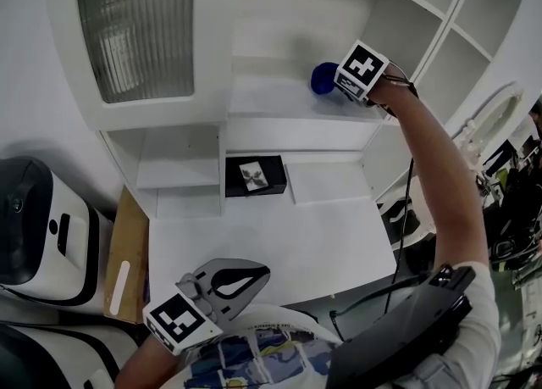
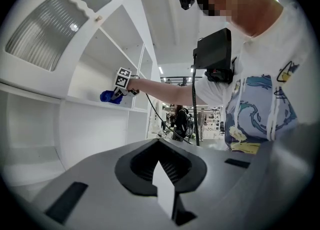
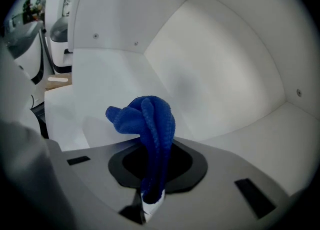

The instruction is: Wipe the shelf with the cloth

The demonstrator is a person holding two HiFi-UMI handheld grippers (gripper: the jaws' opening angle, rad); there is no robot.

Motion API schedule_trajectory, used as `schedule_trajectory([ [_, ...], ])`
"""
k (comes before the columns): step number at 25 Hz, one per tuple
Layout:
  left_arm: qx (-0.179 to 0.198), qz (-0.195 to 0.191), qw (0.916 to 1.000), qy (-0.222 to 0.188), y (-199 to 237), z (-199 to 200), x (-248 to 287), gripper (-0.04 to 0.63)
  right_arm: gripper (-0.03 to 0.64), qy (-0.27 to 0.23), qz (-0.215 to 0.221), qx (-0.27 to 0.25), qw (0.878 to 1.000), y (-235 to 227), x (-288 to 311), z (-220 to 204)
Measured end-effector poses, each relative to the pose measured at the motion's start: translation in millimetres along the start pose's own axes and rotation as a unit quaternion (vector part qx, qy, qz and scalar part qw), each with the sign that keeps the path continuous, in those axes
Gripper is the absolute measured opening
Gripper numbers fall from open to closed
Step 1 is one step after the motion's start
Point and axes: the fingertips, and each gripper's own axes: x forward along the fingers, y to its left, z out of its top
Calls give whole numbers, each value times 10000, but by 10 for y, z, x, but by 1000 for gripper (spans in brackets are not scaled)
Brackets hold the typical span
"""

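- White shelving fills the head view: one unit point(image 1: 254, 95) with several open compartments, and one door with ribbed glass point(image 1: 135, 27) at its upper left.
- One blue cloth point(image 1: 323, 78) is in sight, bunched into a lump and resting on the upper shelf board near the back wall.
- Two grippers show. The right gripper point(image 1: 339, 86) reaches up into that compartment on an outstretched arm, its marker cube facing the camera.
- In the right gripper view its jaws are clamped on the cloth point(image 3: 147, 124) – a narrow blue fold runs down between them, and the rest bulges out ahead of the right gripper point(image 3: 150, 201) over the white board.
- The left gripper point(image 1: 254, 275) hangs low, close to the person's printed shirt and well apart from the shelf.
- In its own view, the left gripper point(image 2: 164, 194) has its jaws together with nothing between them; the cloth point(image 2: 110, 96) shows small and far off.
- One black box point(image 1: 254, 177) sits on the lower surface – below the cloth's shelf.
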Motion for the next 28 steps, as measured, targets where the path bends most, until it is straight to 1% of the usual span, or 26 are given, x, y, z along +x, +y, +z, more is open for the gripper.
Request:
schedule_trajectory([
  [3,13,17,10000,-5,6,-12,-77,3,67,-452,104,-169,9988,209,-162,358],
  [7,9,114,9999,-11,-3,-16,-201,3,67,-842,206,-604,9944,573,-288,830],
  [11,-8,257,9997,-20,12,-43,-353,3,67,-1091,344,-966,9887,923,-299,1231],
  [15,-69,388,9992,-12,40,-81,-477,3,67,-1224,462,-1270,9832,1190,-252,1522],
  [17,-99,425,9990,-27,46,-87,-513,3,67,-1193,447,-1419,9816,1254,-213,1575],
  [19,-115,446,9989,-48,56,-90,-542,3,67,-1148,412,-1446,9819,1247,-180,1560],
  [23,-126,417,9990,-66,68,-107,-558,3,67,-1038,403,-1280,9855,1152,-149,1411],
  [28,-105,219,9997,-81,56,-80,-467,3,67,-758,296,-1091,9907,933,-87,1081],
])
